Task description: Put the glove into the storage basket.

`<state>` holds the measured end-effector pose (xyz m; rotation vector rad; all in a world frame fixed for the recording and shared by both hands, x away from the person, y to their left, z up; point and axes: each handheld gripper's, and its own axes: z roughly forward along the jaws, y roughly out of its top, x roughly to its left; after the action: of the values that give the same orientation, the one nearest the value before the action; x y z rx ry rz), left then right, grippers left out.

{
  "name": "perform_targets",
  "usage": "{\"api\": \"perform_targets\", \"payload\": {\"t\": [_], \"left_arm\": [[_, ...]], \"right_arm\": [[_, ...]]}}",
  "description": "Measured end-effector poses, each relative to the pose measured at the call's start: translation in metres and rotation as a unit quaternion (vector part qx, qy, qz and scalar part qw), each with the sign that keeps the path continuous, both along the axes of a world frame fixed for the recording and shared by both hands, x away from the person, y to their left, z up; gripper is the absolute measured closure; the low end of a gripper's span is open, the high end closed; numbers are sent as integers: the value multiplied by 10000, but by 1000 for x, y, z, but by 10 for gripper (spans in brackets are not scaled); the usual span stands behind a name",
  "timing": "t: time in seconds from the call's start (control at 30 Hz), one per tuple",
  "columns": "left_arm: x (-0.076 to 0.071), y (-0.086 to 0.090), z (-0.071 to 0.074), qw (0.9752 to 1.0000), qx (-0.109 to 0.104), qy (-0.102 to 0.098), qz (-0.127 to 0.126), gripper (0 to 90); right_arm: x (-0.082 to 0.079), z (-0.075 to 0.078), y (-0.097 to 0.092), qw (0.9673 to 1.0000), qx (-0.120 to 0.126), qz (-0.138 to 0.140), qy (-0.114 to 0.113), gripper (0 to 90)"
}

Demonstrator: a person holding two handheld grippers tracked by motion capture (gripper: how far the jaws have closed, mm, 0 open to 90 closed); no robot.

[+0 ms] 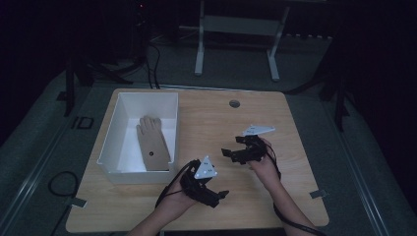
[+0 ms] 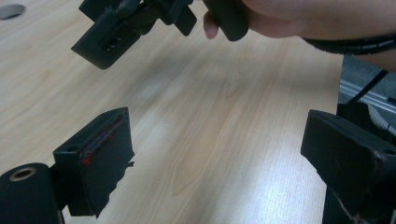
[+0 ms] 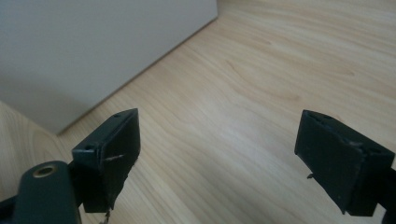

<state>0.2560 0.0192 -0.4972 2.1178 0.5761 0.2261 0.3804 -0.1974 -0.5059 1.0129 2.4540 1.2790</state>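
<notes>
Both grippers empty with jaws spread wide, left gripper (image 1: 212, 192) lower centre, right gripper (image 1: 235, 153) mid-frame, tan glove (image 1: 152, 141) lying in white bin (image 1: 112, 135) centre left, wooden table (image 1: 206, 123).

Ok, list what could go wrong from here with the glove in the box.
1. The glove lies flat on the floor of the white box, near its right wall; a gripper reaching in might knock that wall and shift the box.
2. The left gripper and right gripper hang close together over the table, both open and empty; moving both at once could make them collide.
3. The flat glove offers little edge, so a pinch may slip.
</notes>
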Motion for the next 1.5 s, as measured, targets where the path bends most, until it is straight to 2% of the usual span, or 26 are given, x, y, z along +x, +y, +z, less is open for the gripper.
{"api": "perform_targets", "payload": {"t": [0.27,0.4,0.53,0.57,0.63,0.7,0.87,1.0,1.13,1.27,1.5], "left_arm": [[3,-8,-23,9999,-8,30,-139,94],[5,-10,-34,9998,60,46,-187,94],[5,-12,-41,9997,11,84,-208,94],[4,-13,-46,9997,20,17,-234,94],[4,-14,-50,9997,42,10,-247,94],[4,-15,-54,9996,-32,25,-278,94],[2,-19,-61,9993,-22,72,-371,94],[1,-21,-65,9990,-58,17,-437,95],[1,-20,-67,9991,-147,14,-405,95],[0,-19,-69,9990,-193,37,-393,95],[-1,-18,-69,9989,-218,50,-407,96]], "right_arm": [[-10,-19,-16,10000,-5,68,-36,142],[-15,-31,-22,9998,-128,142,-38,142],[-18,-37,-27,9998,-150,151,-29,142],[-20,-39,-28,9997,-169,153,-37,142],[-23,-44,-33,9996,-247,139,-44,142],[-25,-47,-37,9995,-254,155,-36,142],[-30,-49,-45,9996,-227,99,-102,142],[-34,-50,-51,9995,-248,81,-164,142],[-40,-53,-57,9995,-165,60,-246,142],[-44,-57,-60,9985,-348,138,-404,142],[-43,-57,-64,9987,-280,42,-419,142]]}}
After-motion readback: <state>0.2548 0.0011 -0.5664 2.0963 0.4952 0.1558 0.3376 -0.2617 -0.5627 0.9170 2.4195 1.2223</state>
